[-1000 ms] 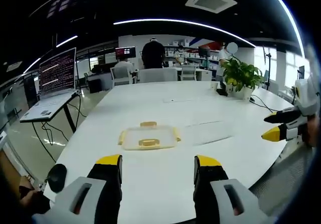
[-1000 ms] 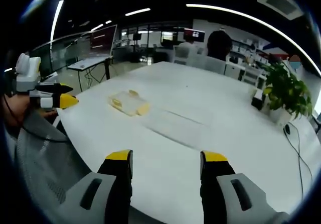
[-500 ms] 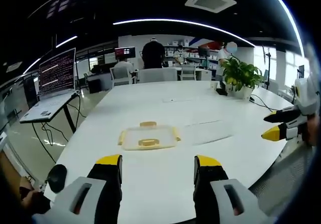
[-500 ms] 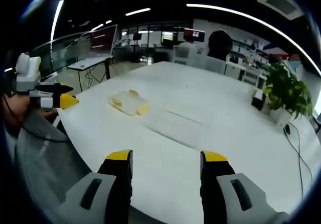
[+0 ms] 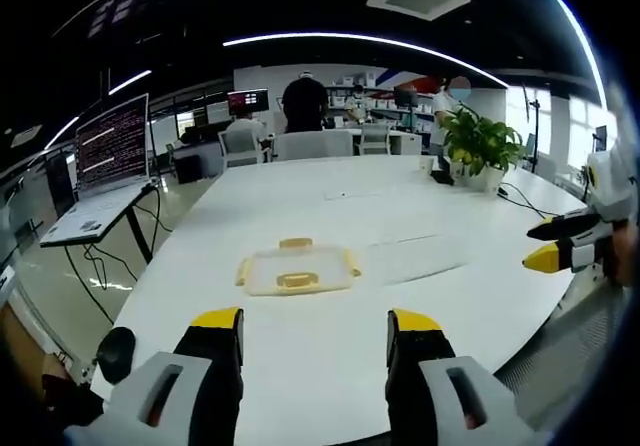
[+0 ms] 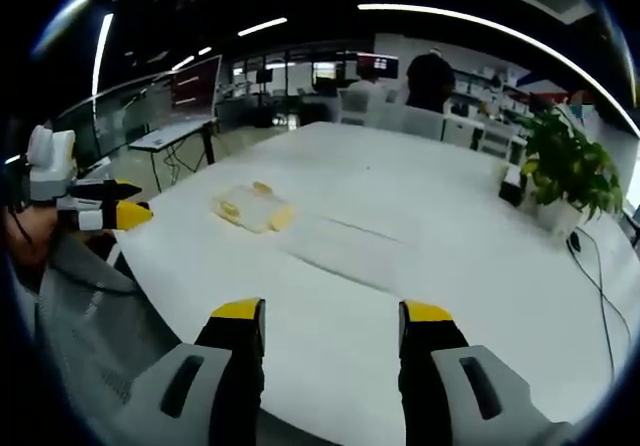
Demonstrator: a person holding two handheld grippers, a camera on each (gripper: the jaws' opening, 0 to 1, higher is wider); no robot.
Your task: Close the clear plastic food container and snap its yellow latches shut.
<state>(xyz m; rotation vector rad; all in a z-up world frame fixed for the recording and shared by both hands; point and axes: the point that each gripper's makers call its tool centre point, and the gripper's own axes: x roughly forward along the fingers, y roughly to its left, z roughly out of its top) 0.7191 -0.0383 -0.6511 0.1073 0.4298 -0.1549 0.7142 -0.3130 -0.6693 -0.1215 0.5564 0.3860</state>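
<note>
— What are you seeing, going from the left?

— A laptop is sitting on its stand off to the left. On the white table, the clear container is lying flat with its yellow latches sticking out.

— And your tongs?

— I'm holding my left gripper with jaws spread, nothing between them, well short of the container. My right gripper is gaping too, hovering over the table edge. A potted plant is standing far right.

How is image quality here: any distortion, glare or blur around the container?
Left gripper view: strong fisheye bending, ceiling light strip curved, clear container sharp, white table bright, no harsh glare. Right gripper view: same bending, container small and slightly soft.
</note>
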